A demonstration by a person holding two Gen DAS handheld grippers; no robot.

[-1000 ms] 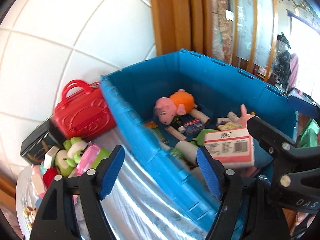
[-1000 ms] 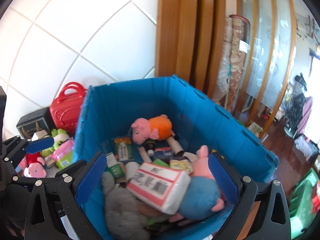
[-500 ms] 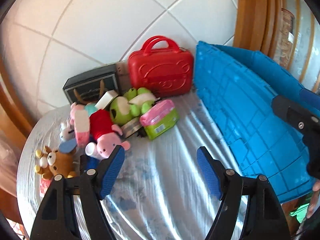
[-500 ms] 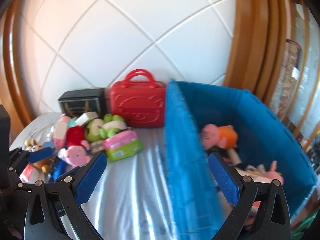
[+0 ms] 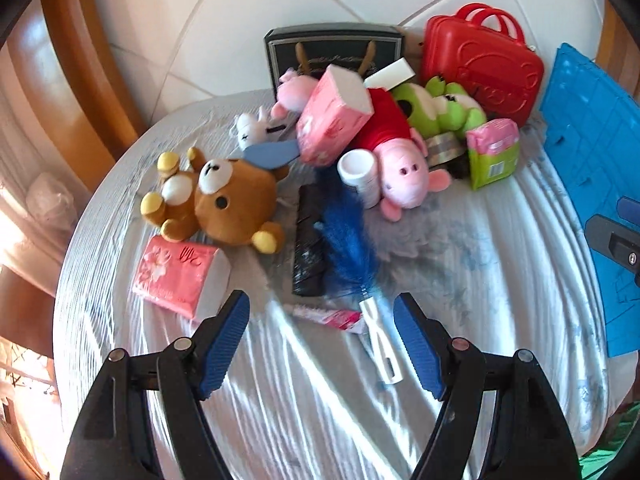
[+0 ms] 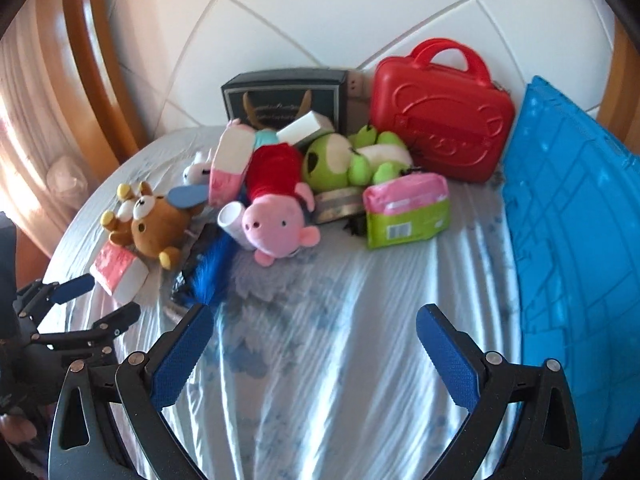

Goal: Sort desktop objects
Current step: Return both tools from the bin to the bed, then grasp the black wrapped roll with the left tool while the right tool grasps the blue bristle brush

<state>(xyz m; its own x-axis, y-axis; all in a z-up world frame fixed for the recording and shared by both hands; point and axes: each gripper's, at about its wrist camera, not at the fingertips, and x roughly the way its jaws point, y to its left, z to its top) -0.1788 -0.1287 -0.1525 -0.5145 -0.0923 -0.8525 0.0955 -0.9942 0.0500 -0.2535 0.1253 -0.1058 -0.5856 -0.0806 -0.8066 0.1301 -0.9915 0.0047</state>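
Note:
A pile of objects lies on the cloth-covered table [image 5: 460, 280]: a brown bear plush [image 5: 224, 200], a pink pig plush [image 5: 396, 160], a green frog plush [image 5: 444, 108], pink tissue packs [image 5: 176, 276], a blue feather duster [image 5: 352, 248] and a small pink tube [image 5: 332, 315]. My left gripper [image 5: 322, 344] is open and empty, just in front of the duster handle [image 5: 380, 340] and tube. My right gripper [image 6: 312, 356] is open and empty over bare cloth, well short of the pig plush [image 6: 276, 216]. The blue bin [image 6: 580, 240] stands at the right.
A red toy suitcase [image 6: 440, 116] and a black box [image 6: 284, 100] stand at the back against the tiled wall. A green and pink pack [image 6: 408, 212] lies beside the bin. The left gripper shows at the left edge of the right wrist view [image 6: 96, 300].
Both grippers swung left, away from the blue bin's inside, and now face the pile on the table. The left gripper has come closer to the duster and tube.

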